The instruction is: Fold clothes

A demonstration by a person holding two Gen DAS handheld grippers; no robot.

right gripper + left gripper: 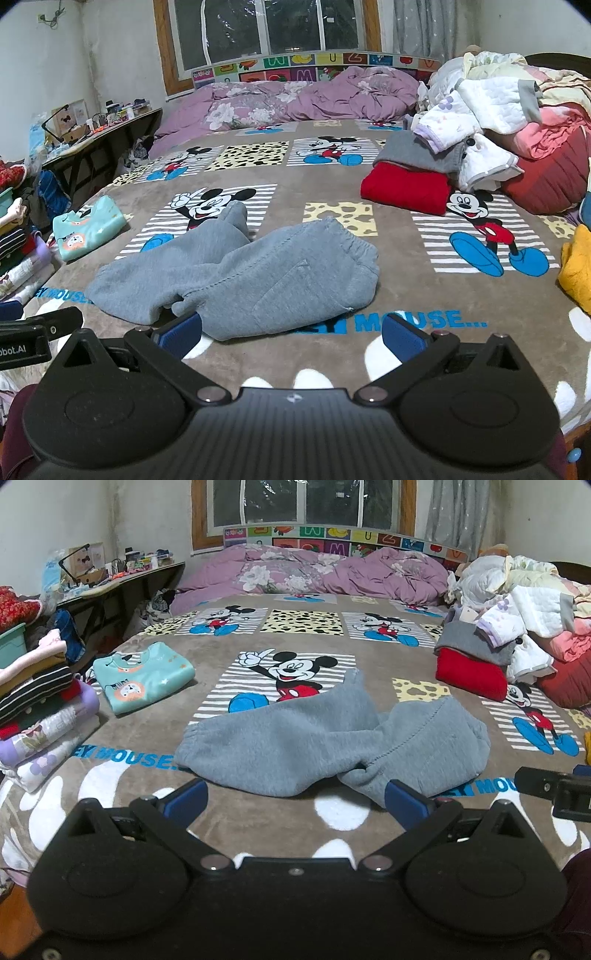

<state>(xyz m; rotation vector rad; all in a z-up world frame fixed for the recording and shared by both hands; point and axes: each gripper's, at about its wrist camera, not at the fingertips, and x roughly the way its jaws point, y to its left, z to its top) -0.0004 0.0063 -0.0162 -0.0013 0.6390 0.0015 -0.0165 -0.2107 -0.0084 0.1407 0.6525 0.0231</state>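
Covering the whole bed: one brown Mickey Mouse blanket (314, 827). Bunched along the headboard: one purple floral quilt (314, 572). Heaped at right: one unfolded laundry pile (509, 110). Stacked at left: one pile of folded clothes (40, 709). Lying crumpled mid-blanket, untouched: one pair of grey sweatpants (325, 738). Beside the stack: one folded teal sweatshirt (142, 677). Hovering just short of the sweatpants, spread wide, grasping nothing: left gripper (293, 805), right gripper (291, 338).

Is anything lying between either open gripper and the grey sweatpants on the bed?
Nothing visible. The grey sweatpants lie crumpled just ahead of both the left gripper and the right gripper, with only bare blanket between. The folded teal shirt lies off to the left.
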